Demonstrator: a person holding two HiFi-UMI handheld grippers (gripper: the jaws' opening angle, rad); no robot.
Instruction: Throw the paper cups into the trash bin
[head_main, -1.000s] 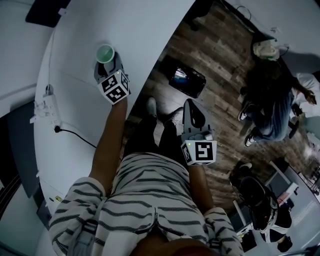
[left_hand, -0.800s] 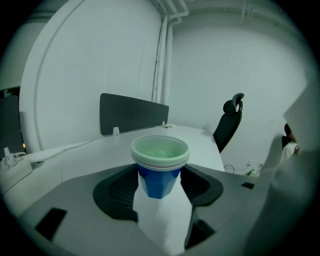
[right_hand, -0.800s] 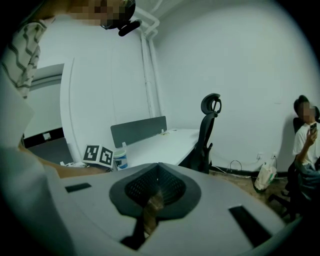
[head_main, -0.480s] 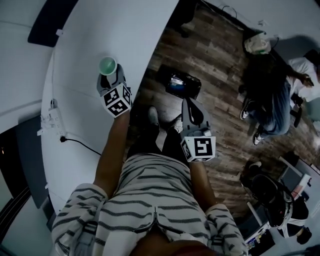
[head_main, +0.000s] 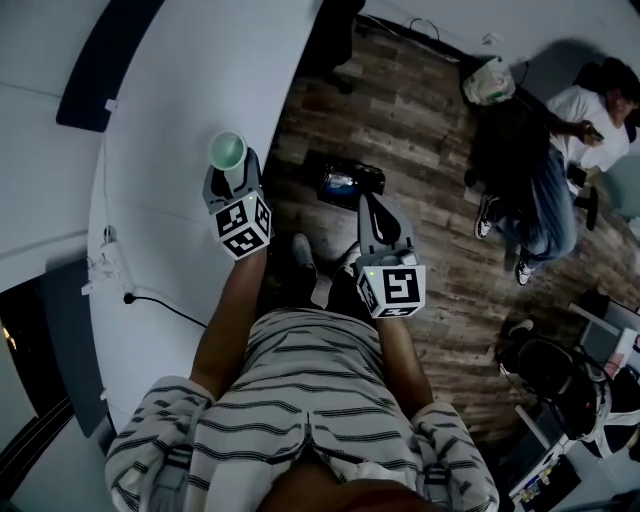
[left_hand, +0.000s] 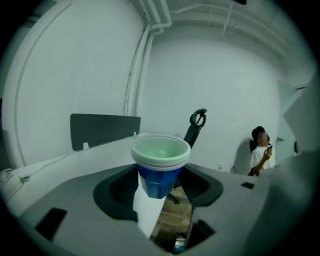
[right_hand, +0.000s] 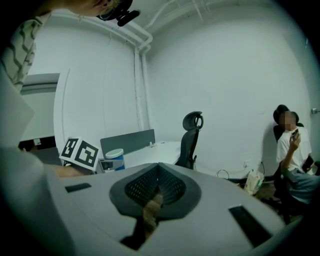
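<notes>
At the far left a power strip (head_main: 104, 268) lies on the white surface (head_main: 190, 80), well apart from the work. Next comes the left gripper (head_main: 229, 168). It is clenched around the paper cups (left_hand: 161, 159), which are blue outside and pale inside. From the doubled rim I judge that they are a small stack. The gripper holds them upright by the lower body, so the open mouth stays on top and the stack does not slip out. The cups hang above the surface, close to its edge.

To the right of this edge, on the wooden floor (head_main: 430, 120), stands a dark container with a shiny lining (head_main: 347, 183). I take it for the trash bin. It is near the person's feet and between the two grippers, so the cups need only a short way over the edge to be dropped in.

The right gripper (right_hand: 156, 187) hangs above the floor with its jaws pressed together on nothing. It seems to wait, because one gripper is enough for this load.

At the far right another person (head_main: 540, 170) sits, not involved.
</notes>
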